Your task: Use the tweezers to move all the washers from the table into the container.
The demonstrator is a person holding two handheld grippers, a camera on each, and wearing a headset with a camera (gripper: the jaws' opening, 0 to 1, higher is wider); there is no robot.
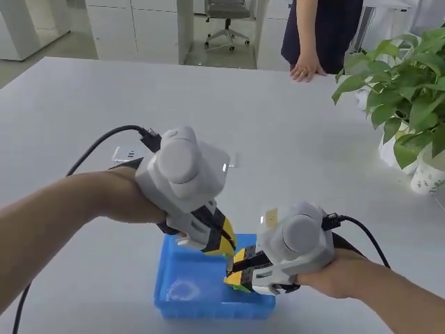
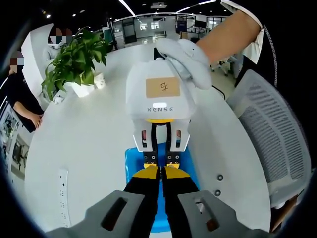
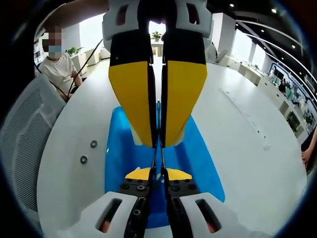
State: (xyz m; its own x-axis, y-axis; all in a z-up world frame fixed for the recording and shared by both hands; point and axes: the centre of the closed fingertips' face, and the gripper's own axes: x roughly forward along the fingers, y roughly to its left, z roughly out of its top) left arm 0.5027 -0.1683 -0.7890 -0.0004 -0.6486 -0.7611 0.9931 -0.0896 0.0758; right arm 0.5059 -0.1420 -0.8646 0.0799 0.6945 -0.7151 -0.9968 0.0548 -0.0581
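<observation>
Open-plan office — swivel chair [image 1: 226, 22], potted plant [image 1: 407, 83]

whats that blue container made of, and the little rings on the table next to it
Blue rectangular container: looks like moulded plastic, glossy, with glare on its floor. Small dark ring washers: probably metal, but too small to tell.

Glossy plastic container [image 1: 182, 287]; matt white table [image 1: 278, 139]

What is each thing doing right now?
left tongs, shut on the tweezers.
right tongs, shut on them too, it seems.
tweezers, pinched between both tongs.
container, open, on the table.
two washers, flat on the table, outside the container.
</observation>
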